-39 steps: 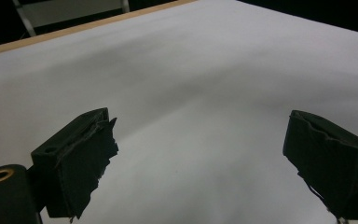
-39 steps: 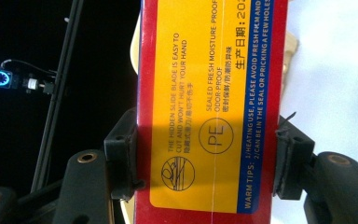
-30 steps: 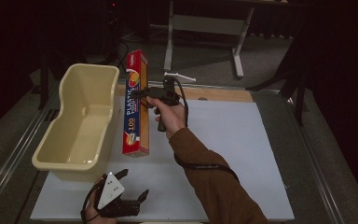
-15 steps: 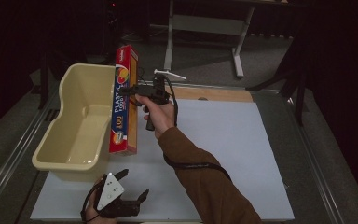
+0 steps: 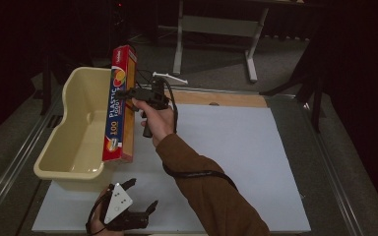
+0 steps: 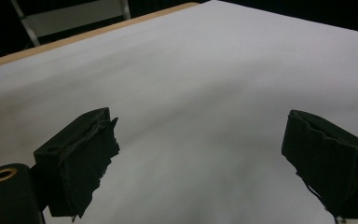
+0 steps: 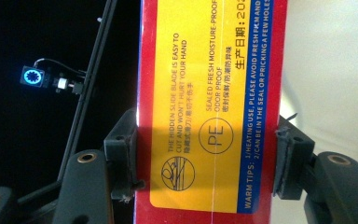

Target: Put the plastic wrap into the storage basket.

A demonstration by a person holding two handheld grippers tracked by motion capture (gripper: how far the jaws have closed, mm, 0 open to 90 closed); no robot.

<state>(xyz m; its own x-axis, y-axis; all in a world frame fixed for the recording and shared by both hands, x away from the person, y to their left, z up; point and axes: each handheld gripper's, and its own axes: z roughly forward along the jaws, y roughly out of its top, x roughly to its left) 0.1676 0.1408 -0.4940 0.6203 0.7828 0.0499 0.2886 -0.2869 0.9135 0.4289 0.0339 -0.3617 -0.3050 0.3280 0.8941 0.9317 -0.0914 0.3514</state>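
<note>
One wrap box (image 5: 119, 105), long axis steeply tilted, upper end away.

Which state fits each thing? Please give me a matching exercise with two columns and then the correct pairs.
Things:
1. plastic wrap box
2. yellow tub
3. left gripper
4. right gripper

States:
A. empty, on the table's left side
B. open, low at the table's near edge
C. lifted, tilted beside the tub
D. clamped on the box's sides

Pairs: 1-C, 2-A, 3-B, 4-D
</note>
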